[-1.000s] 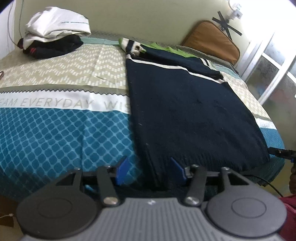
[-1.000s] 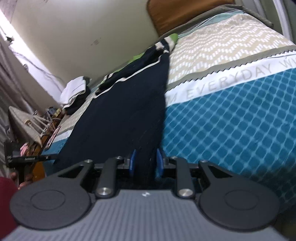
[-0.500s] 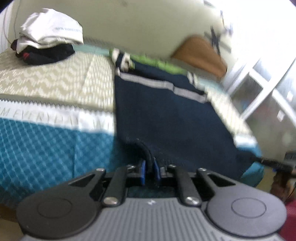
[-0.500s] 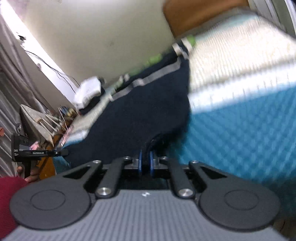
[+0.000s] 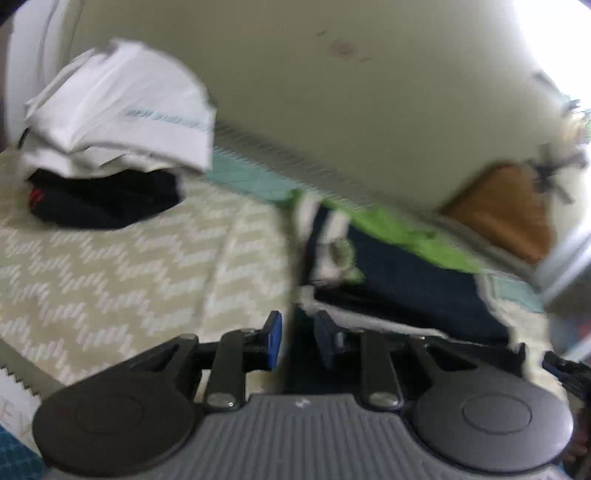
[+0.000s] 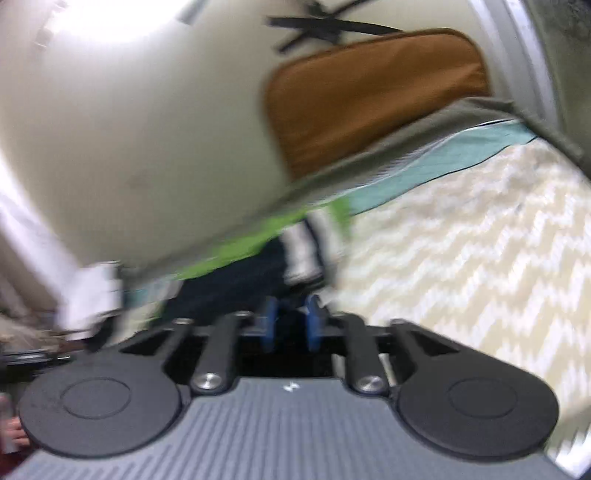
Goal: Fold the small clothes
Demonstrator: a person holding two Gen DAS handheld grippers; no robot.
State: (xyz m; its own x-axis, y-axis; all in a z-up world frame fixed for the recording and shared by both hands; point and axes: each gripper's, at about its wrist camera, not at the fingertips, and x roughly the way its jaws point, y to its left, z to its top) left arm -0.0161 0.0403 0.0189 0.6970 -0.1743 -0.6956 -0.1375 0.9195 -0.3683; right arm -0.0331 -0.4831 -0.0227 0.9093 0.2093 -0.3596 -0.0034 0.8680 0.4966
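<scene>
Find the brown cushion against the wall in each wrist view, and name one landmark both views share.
Left wrist view: the brown cushion sits at the right edge, behind the bed's far end.
Right wrist view: the brown cushion fills the upper centre-right, above the bedspread.
Shared landmark: the black cross on the wall just above the cushion.

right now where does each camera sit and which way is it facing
Left wrist: sits on the left gripper, looking across the bed at the navy garment, the folded pile and the wall; its jaws are opening, navy cloth between them.
Right wrist: sits on the right gripper, facing the brown cushion at the wall; jaws opening over navy cloth.
Shared: the navy garment with its green edge, the cushion and the zigzag bedcover.
</scene>
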